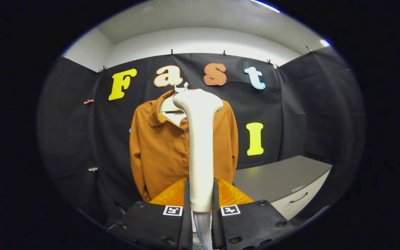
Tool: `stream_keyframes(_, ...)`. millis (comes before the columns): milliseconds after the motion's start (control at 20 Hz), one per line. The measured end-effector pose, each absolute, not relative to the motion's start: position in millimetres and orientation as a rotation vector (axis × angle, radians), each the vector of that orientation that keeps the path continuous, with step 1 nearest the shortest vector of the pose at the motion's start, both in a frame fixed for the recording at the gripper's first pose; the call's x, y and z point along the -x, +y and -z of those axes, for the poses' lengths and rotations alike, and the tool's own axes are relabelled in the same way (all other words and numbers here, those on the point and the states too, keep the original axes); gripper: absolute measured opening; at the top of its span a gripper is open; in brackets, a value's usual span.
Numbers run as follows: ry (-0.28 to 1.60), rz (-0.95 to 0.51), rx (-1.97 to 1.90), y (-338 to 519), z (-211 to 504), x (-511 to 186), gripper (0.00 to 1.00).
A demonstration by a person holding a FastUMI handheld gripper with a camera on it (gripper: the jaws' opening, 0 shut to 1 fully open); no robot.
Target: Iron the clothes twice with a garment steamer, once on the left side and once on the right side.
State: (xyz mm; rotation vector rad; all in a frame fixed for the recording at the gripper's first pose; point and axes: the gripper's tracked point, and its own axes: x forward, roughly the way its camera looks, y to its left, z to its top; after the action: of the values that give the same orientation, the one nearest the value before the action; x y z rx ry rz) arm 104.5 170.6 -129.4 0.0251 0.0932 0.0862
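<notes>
Gripper (200,199) fingers clamp the white garment steamer (200,139) upright, its head near the collar of the brown shirt (158,149) hanging beyond; judging by this, both side passes remain.

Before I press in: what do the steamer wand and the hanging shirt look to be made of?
Steamer wand, held between the gripper fingers: likely hard plastic, smooth, with a soft sheen. Shirt: looks like matte woven cloth, hanging in soft folds with a collar and buttons; the fibre can't be told.
</notes>
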Motion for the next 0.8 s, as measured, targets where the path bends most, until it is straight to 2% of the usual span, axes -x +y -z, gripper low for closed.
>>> stream_keyframes(350, 0.050, -0.124, 0.071, 231.2, 119.6, -130.4, 0.25)
stream_keyframes(800, 0.133, -0.107, 0.137, 266.5, 189.9, -172.9, 0.25)
